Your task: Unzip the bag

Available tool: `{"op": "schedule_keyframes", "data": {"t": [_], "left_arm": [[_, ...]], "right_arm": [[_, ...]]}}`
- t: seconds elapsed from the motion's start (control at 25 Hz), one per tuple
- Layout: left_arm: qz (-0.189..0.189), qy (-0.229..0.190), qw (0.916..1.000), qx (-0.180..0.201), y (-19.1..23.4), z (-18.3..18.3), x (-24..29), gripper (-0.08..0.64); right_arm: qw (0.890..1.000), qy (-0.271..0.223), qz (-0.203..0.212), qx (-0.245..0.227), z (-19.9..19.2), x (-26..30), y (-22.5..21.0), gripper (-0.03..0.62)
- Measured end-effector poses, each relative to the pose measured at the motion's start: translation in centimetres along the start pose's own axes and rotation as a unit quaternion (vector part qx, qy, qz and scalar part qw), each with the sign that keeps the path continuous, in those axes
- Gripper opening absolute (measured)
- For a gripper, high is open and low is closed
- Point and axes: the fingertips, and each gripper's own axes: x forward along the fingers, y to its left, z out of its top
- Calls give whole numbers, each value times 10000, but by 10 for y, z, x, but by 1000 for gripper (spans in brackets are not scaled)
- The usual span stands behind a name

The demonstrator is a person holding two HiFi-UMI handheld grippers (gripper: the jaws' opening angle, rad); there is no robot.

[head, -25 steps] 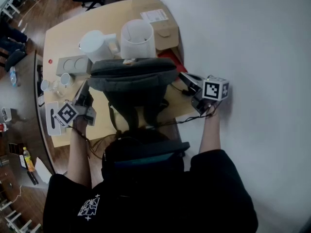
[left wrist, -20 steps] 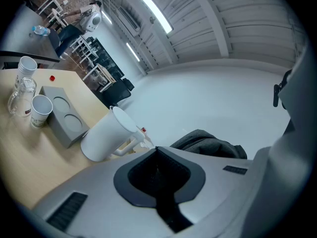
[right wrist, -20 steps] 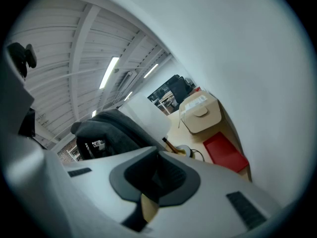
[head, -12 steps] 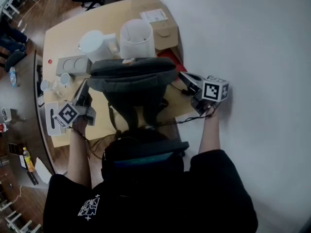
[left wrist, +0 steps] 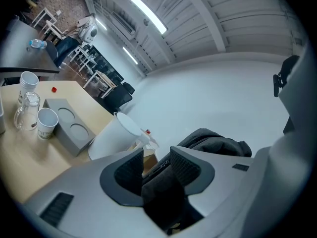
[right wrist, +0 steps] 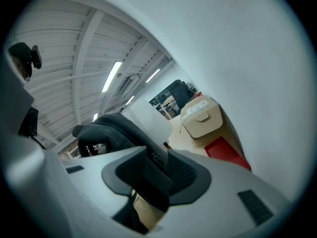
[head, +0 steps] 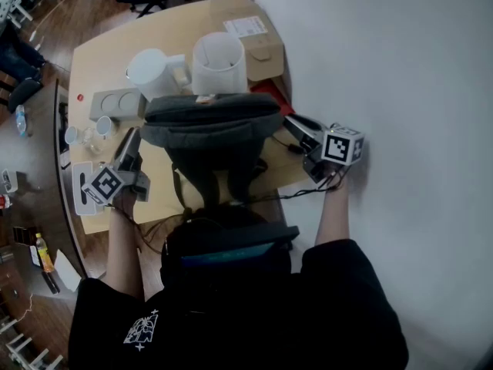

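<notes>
Desk (head: 115, 52), bag (head: 212, 126), outstretched arms (head: 123, 245) either side

I read even, cool light from long white ceiling strip lights (left wrist: 147, 13) (also in right gripper view); shadows soft. Fisheye bends edges, corners black.

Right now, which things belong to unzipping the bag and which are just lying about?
Job: bag; left gripper and right gripper, jaws just opened, bag between them.
Lying about: jug, bucket, cardboard box, paper cups, cup tray.
</notes>
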Motion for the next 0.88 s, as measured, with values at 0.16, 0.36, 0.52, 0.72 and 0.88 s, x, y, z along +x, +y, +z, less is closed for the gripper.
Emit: {"op": "schedule_keyframes", "data": {"t": [0.16,0.36,0.52,0.72,0.88], "left_arm": [[33,-195,9986,492,-11,17,-4,44],[-198,-495,9931,1048,-46,55,-10,0],[-595,-530,9845,1563,-92,75,-8,0],[-1095,-213,9642,2405,-165,70,12,2],[-1304,-84,9460,2966,-208,57,28,0]], "right_arm": [[9992,-247,28,-297,9,-4,4,16],[9925,-1005,106,-680,50,-19,32,16],[9811,-1430,301,-1264,87,-32,80,18],[9589,-1222,531,-2507,106,-14,165,17],[9433,-957,720,-3095,102,10,215,17]]}}
